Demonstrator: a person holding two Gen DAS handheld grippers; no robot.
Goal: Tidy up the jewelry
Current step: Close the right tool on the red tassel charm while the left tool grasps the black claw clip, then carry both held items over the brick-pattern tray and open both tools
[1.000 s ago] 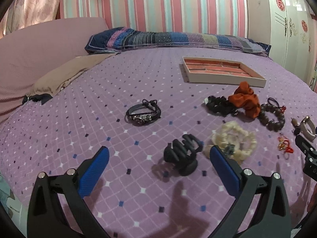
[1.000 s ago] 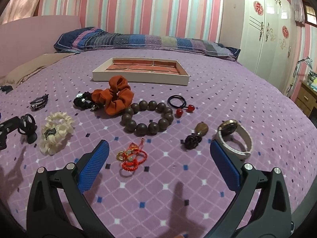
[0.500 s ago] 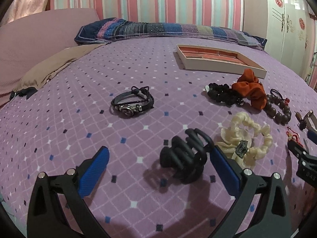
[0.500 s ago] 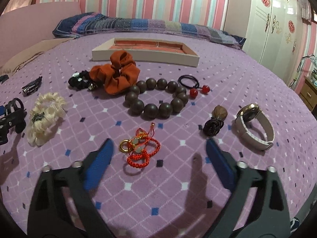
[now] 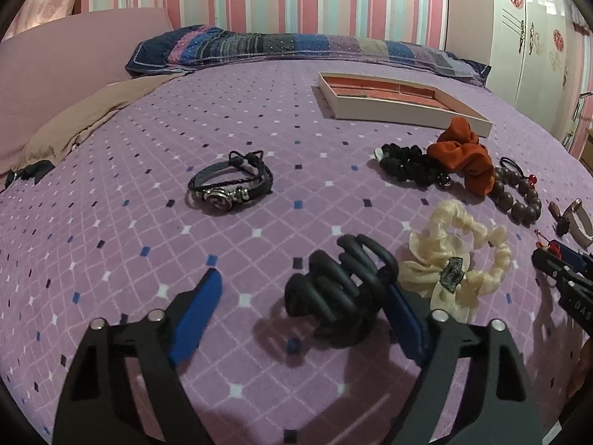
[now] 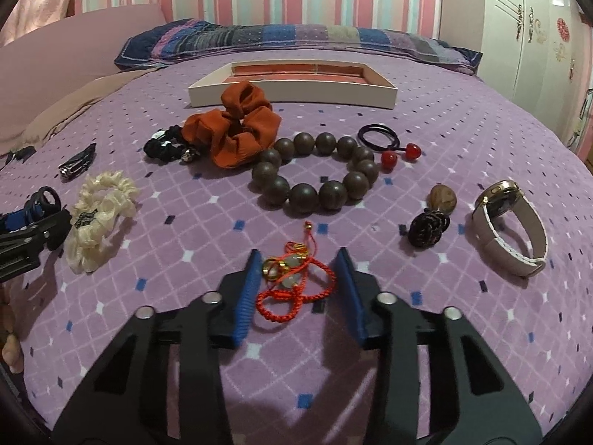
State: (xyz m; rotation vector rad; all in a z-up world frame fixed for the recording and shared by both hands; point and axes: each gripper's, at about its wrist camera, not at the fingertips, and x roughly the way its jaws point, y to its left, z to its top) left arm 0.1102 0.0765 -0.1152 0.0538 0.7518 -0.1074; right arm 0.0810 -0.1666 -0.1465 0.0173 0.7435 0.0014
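Note:
A black claw clip (image 5: 333, 289) lies on the purple bedspread between the blue pads of my left gripper (image 5: 302, 282). Its jaws are closing; the right pad (image 5: 404, 319) is against the clip, the left pad (image 5: 196, 315) still stands well apart. In the right wrist view a red cord bracelet with gold rings (image 6: 296, 282) lies between the pads of my right gripper (image 6: 299, 254). These jaws are closing too and flank the cord closely on both sides. A shallow cream tray with a red lining (image 6: 296, 92) sits farther up the bed.
Scattered on the bedspread are a black leather bracelet (image 5: 231, 185), a cream scrunchie (image 5: 463, 256), an orange scrunchie (image 6: 237, 129), a wooden bead bracelet (image 6: 315, 174), a black hair tie with red beads (image 6: 385, 141), a knot charm (image 6: 430, 222) and a white-strap watch (image 6: 511, 237). Pillows line the far edge.
Both grippers came down closer to the bedspread. The left jaws narrowed a little around the claw clip; the right jaws narrowed a lot around the red cord bracelet.

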